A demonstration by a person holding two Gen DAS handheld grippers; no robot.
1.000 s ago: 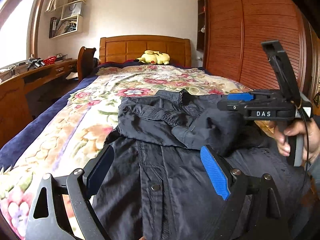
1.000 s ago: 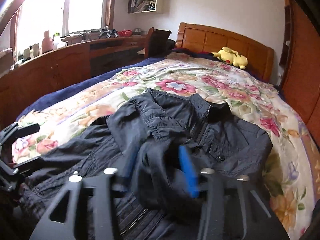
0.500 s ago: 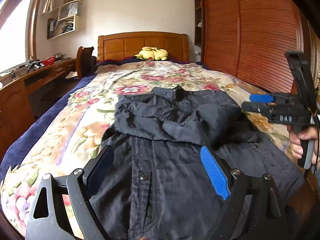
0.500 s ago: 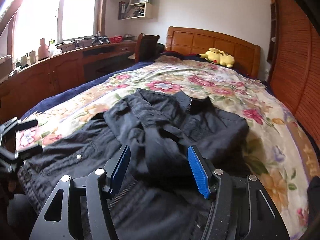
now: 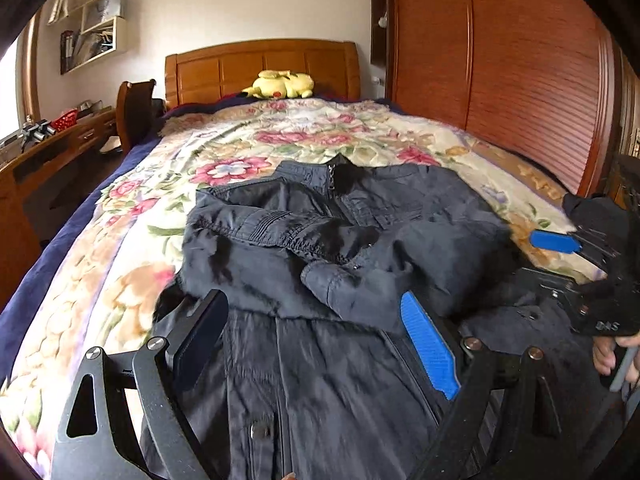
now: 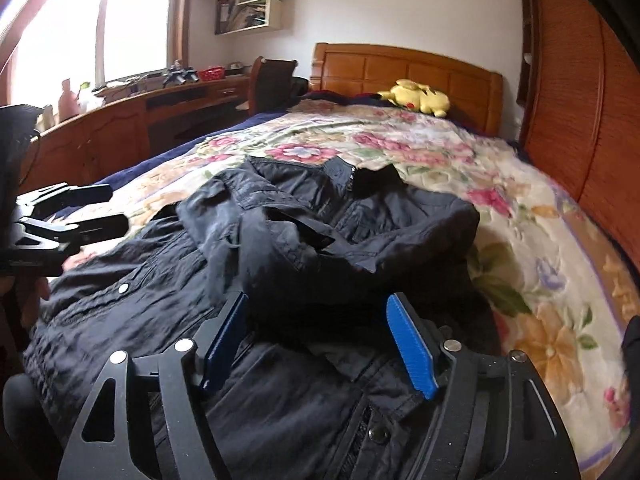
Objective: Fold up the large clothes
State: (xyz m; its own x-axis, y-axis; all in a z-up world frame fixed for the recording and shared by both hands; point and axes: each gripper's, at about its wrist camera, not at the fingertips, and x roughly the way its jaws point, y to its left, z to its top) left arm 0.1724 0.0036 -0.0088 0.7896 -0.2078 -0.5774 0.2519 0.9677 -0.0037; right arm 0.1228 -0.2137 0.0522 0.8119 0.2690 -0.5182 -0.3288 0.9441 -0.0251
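with both sleeves crossed on the dark navy jacket (image 5: 320, 280) lying on the floral bed quilt (image 5: 120, 280), left claw (image 5: 316, 344) and right claw (image 6: 320, 340), both spread and empty, should pinch the hem corners evenly and fold toward the collar.

Jacket (image 5: 360, 280) of dark matt crinkled cloth; bedspread (image 5: 320, 140) soft floral fabric; headboard (image 5: 264, 64) glossy wood.
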